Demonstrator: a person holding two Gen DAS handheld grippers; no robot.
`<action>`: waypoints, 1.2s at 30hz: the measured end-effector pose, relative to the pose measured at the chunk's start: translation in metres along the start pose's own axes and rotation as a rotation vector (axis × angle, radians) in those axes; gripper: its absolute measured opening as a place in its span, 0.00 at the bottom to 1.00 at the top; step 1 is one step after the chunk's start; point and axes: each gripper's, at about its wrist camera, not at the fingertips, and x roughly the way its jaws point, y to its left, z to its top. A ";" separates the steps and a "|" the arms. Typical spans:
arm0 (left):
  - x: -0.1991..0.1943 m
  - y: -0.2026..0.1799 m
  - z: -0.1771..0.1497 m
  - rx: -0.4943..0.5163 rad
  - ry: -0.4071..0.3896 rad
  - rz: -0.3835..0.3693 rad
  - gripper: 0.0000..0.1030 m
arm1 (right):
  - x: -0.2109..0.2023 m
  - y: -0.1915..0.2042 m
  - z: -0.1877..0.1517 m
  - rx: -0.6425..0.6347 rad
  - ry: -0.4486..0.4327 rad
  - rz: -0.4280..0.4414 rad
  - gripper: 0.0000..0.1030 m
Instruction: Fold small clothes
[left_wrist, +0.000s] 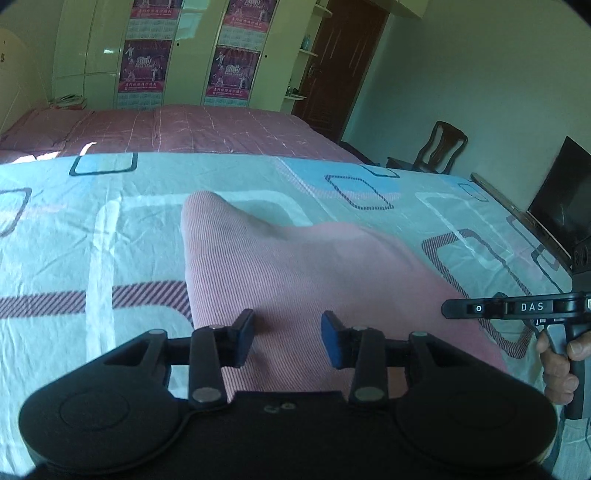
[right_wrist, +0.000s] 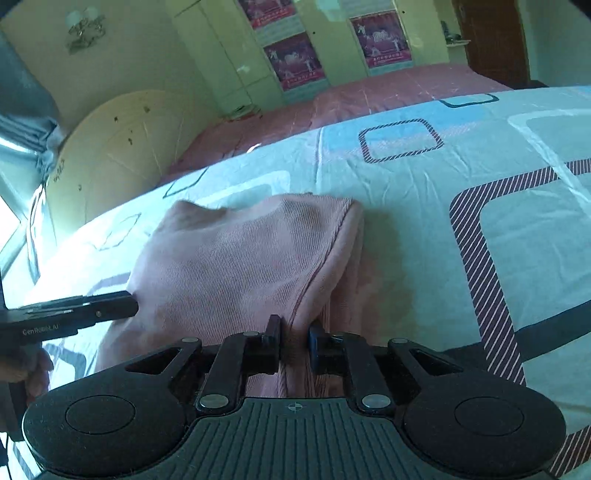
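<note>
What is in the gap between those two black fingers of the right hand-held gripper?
A bunched fold of the pink garment runs between the fingers of the right hand-held gripper, which are closed on it. The right wrist view shows this.

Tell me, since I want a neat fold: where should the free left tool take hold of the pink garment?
Probably the near edge of the pink garment, coming from the person's side, low along the patterned sheet. The right tool pinches its hemmed right edge, so the matching near-left corner would lift it evenly. The left tool hangs over cloth there, pads apart.
</note>
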 end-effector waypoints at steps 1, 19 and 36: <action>0.005 0.003 0.007 -0.001 -0.001 -0.004 0.37 | 0.005 -0.004 0.008 0.023 -0.004 0.004 0.14; 0.094 0.040 0.040 -0.049 0.075 0.022 0.41 | 0.057 -0.013 0.045 -0.127 -0.001 -0.138 0.14; -0.005 -0.026 -0.007 0.013 -0.021 0.022 0.41 | -0.009 0.027 0.019 -0.184 -0.046 -0.072 0.14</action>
